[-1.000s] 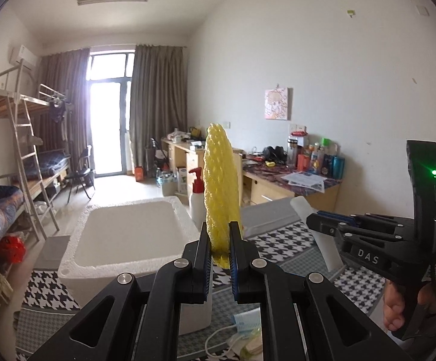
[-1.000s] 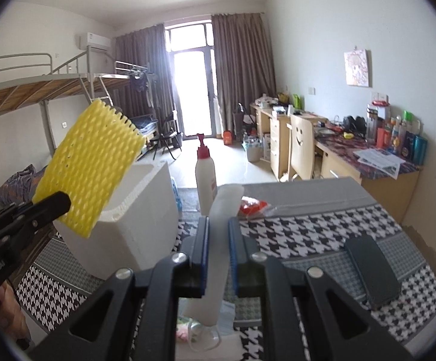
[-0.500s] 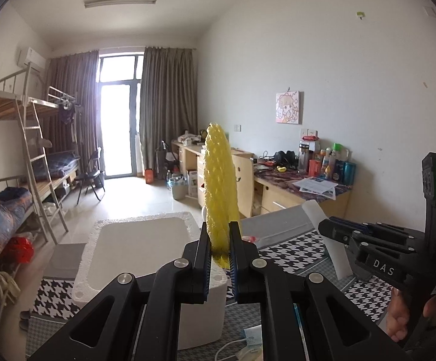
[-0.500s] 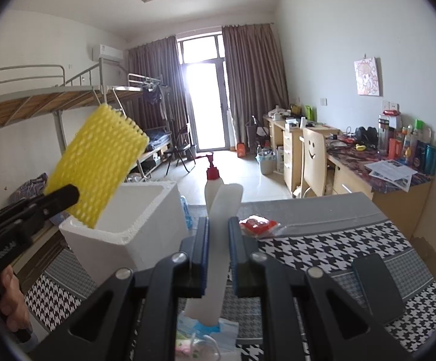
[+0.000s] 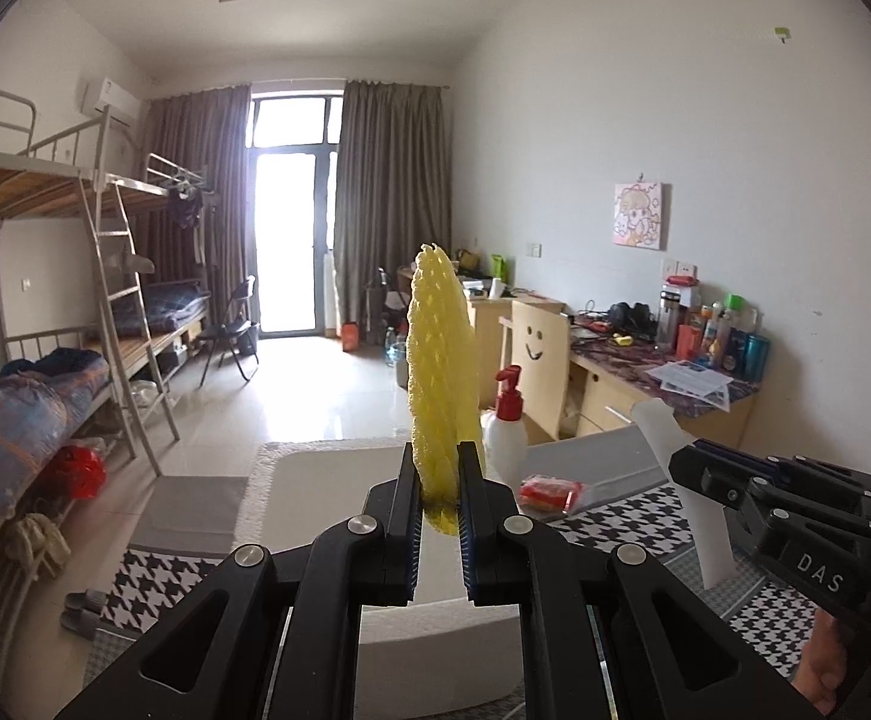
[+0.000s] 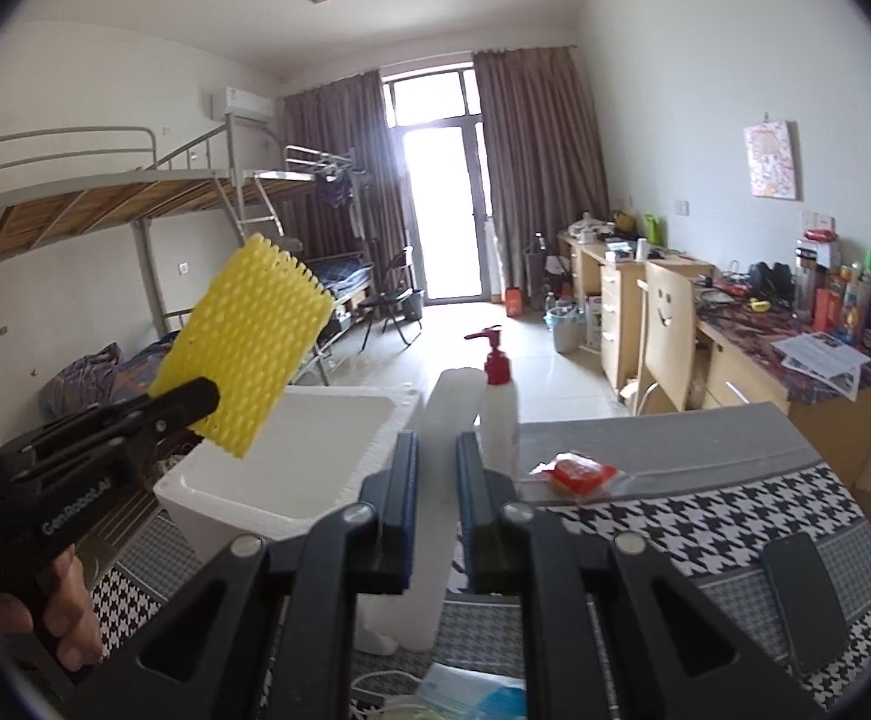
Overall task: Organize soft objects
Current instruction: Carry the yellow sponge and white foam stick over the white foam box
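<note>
Left gripper pinches dimpled yellow foam net; right gripper smooth white foam sheet.

Wrist views roomward; shared foam box

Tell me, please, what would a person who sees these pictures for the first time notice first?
The bright yellow foam net stands out first: the left gripper holds it upright above the white foam box. Next comes the white foam sheet pinched in the right gripper, in front of the pump bottle with a red top. Both are raised over the black-and-white houndstooth cloth.
</note>
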### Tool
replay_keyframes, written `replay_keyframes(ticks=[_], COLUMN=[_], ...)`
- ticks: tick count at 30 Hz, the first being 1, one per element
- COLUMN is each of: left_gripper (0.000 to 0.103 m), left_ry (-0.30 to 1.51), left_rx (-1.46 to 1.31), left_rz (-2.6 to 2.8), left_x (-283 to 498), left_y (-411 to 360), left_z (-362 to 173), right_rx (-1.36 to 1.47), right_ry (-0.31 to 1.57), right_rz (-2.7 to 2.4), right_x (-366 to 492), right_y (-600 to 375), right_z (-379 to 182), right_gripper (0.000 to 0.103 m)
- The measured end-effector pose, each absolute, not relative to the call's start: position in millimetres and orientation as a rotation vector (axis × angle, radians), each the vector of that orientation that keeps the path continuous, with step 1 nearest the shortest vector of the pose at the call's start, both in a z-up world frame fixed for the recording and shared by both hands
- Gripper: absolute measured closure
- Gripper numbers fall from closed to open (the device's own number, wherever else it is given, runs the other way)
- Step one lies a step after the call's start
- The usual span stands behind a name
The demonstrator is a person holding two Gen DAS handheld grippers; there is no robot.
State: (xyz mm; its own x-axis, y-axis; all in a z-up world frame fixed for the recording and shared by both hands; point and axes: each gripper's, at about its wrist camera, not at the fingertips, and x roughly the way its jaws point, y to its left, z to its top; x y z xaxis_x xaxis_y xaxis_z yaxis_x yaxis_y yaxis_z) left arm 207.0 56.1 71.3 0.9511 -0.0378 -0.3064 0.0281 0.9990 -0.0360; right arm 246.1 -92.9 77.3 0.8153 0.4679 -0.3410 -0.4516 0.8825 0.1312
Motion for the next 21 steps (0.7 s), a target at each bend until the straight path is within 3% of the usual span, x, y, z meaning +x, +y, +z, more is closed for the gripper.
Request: replay_keyframes(ticks=[21], left_gripper=[0.092], left_ry=[0.408], left_rx=[-0.032], left_rz=[0.086], left_x=[229], left_y=[66], left_z=[58], right_rx=[-0.004], right_ry=[0.408], right_rz=[0.565], right_x=[264], right_y=[-62], right_z=[82], right_gripper=[0.088])
